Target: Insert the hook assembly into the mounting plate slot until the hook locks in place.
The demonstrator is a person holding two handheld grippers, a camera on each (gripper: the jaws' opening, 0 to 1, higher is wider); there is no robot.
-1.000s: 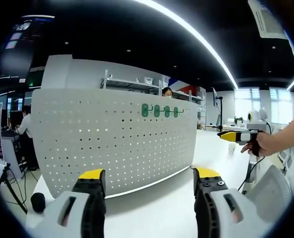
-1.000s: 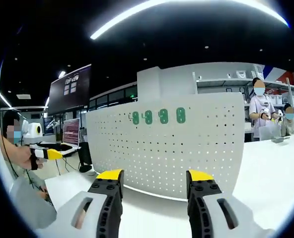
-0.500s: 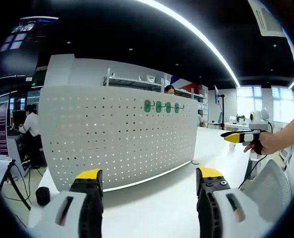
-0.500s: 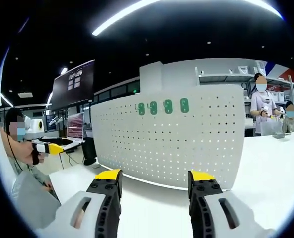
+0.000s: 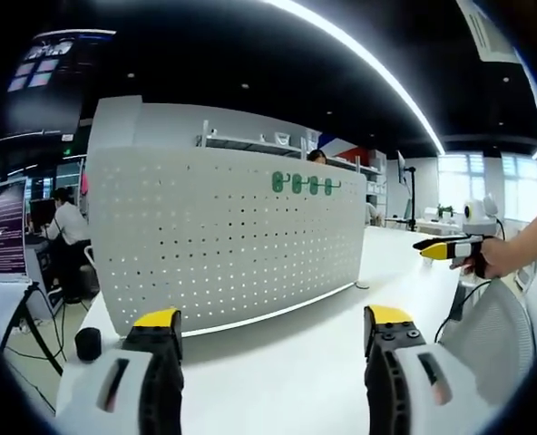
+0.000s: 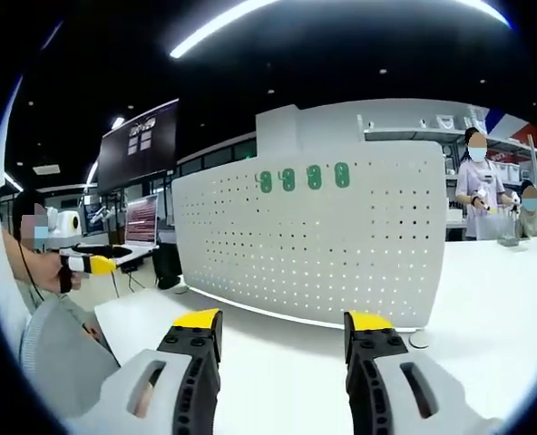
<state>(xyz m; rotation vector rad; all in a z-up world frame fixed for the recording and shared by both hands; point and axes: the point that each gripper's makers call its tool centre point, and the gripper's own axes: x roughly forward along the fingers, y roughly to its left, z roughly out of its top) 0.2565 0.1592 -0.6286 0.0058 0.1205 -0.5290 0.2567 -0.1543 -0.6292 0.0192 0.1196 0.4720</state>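
Yellow-tipped jaws of the left gripper (image 5: 275, 328) stand well apart with nothing between them, above the white table (image 5: 296, 362) and short of the pegboard (image 5: 223, 245), the one fixed thing to reckon from. In the right gripper view the right gripper (image 6: 282, 331) is likewise spread wide and empty, facing the same pegboard (image 6: 314, 245) from the other angle. Each tool also shows small at the edge of the other's view, held in the person's hand off to the side of the board.

High on the pegboard, near its top edge, sits a short row of four green hook pieces (image 6: 305, 177); from the left gripper view the same row (image 5: 307, 185) lies toward the board's right end. Whether they are fully locked into the holes is too small to tell. A small round disc (image 6: 418, 340) lies on the table just beside the board's lower corner.

Judging by this, the work is at the approach step: neither tool carries a hook yet. The next move would call for raising one gripper to the green row, lining the jaws up with a single piece, and closing squarely so it can be seated without twisting in the slot.
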